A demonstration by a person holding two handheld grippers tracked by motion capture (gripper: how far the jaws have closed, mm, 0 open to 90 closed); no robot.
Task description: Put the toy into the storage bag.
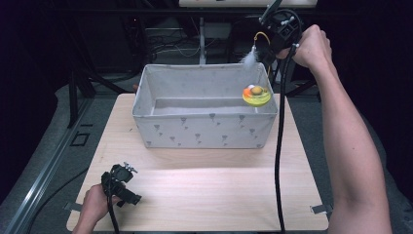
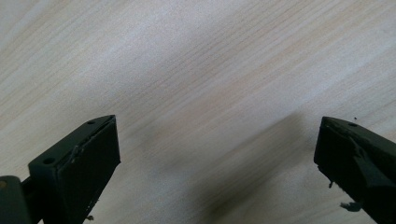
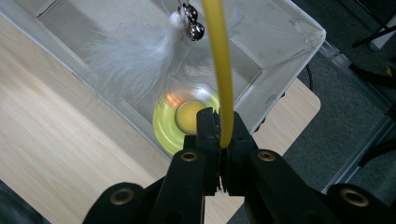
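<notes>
The person's right arm stretches far forward along the right side of the table (image 1: pixel 204 195), the fist raised above the far right corner of the fabric bin (image 1: pixel 204 131). In that fist the right gripper (image 3: pixel 223 133) has its jaws pinched tight on a thin yellow wire (image 3: pixel 219 70), which rises from between the fingertips and curves away overhead in the right gripper view. The left hand (image 1: pixel 95 207) rests low at the near left corner of the table, holding the left gripper (image 2: pixel 217 154) just over the bare wood with its jaws spread wide and nothing between them.

The thing on the wire is a cat toy: a white feather (image 3: pixel 130 58) with two small silver bells (image 3: pixel 191 21) beside it near the wire's upper end, and below, a round yellow-green disc (image 1: pixel 256 95) with an orange and a tan ball sitting on it. Seen from the high view, the disc hangs at the bin's right end, about level with its rim, with the feather up by the gripper. Whether the disc touches the rim or the wall I cannot tell.

The bin is a pale grey rectangular box with a small printed pattern, standing on the far half of the table. Its grey floor is bare apart from the toy hanging at the right end.
</notes>
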